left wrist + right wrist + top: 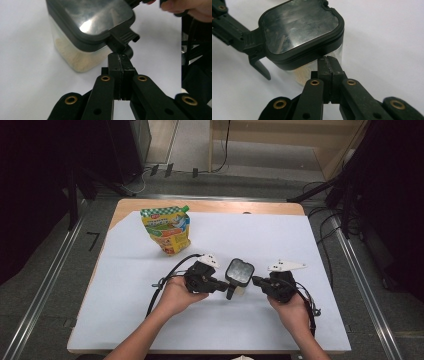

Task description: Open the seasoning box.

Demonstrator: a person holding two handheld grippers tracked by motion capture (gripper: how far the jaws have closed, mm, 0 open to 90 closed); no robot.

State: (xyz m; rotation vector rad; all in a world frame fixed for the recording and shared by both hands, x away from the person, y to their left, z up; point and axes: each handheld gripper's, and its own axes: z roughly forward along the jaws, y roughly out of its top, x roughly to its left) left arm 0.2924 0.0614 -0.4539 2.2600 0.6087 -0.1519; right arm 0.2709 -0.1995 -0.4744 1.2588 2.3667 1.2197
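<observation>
A clear square container (pixel 240 272) with pale powder inside and a black lid (pixel 299 25) stands on the white sheet between my two grippers. My left gripper (pixel 121 60) is shut, its tips pressed against the lid's side latch (pixel 123 37), whose flap hangs open. In the high view the left gripper (pixel 226 287) meets the container's left side. My right gripper (pixel 328 62) is shut too, its tips touching the underside of the lid's rim on the opposite side, where the right gripper (pixel 254 280) reaches in from the right.
A green and yellow stand-up pouch (pixel 166 229) stands at the back left of the white sheet (pixel 280 235). The wooden table edge (pixel 210 206) runs behind it. Cables trail from both grippers toward the person.
</observation>
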